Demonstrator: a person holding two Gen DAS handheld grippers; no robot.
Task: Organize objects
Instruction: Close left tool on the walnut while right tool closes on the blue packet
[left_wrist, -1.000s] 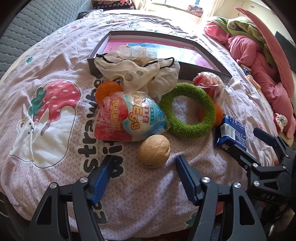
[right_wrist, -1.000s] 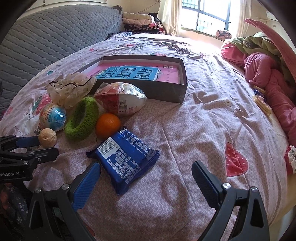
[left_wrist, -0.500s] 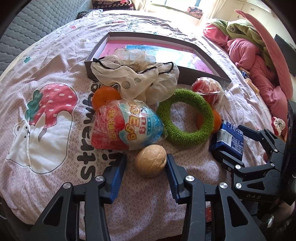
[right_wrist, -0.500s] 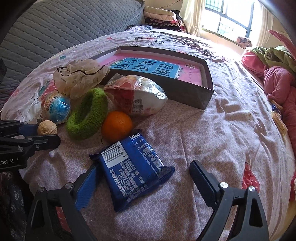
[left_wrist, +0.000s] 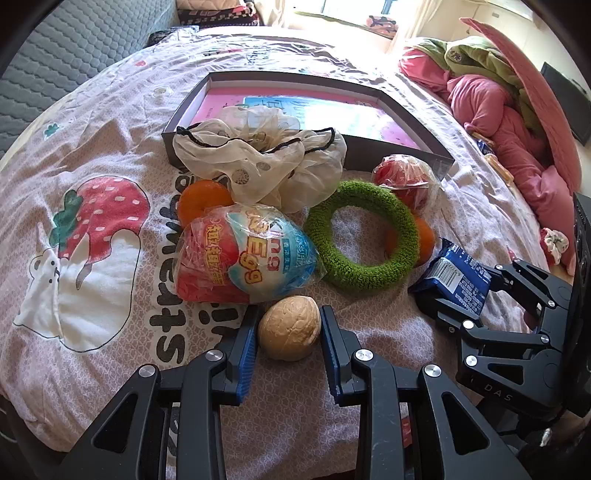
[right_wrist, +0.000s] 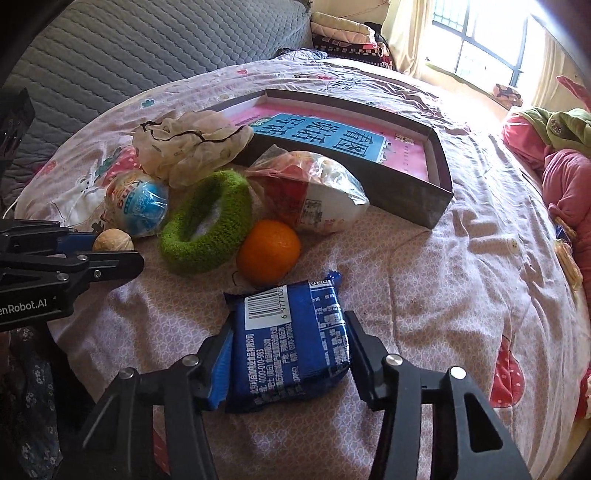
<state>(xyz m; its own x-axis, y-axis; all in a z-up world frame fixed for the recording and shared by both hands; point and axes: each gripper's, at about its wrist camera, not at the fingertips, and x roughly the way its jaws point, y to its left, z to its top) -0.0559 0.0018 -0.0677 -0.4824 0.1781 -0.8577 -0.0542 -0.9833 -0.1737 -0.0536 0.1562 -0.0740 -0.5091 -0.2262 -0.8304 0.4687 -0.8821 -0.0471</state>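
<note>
Left wrist view, left gripper (left_wrist: 289, 334) fingers closing around a walnut (left_wrist: 289, 327) on the bed (left_wrist: 110, 332), right gripper (right_wrist: 291, 354) fingers closing on a blue snack packet (right_wrist: 291, 343) beside an orange (right_wrist: 268, 251).

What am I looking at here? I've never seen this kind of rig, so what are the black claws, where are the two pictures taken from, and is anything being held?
There is no robot. A person holds two hand-held grippers, each with a fisheye camera looking along its jaws, so each picture is one gripper's own view. The left gripper has its jaws closing around a walnut on the bedspread. The right gripper has its jaws closing on a blue snack packet. Each gripper also shows at the edge of the other's picture. Also on the bed: a green knitted ring, two oranges, a wrapped toy egg, a bagged snack, a crumpled mesh bag and a shallow grey box, probably where things go.
</note>
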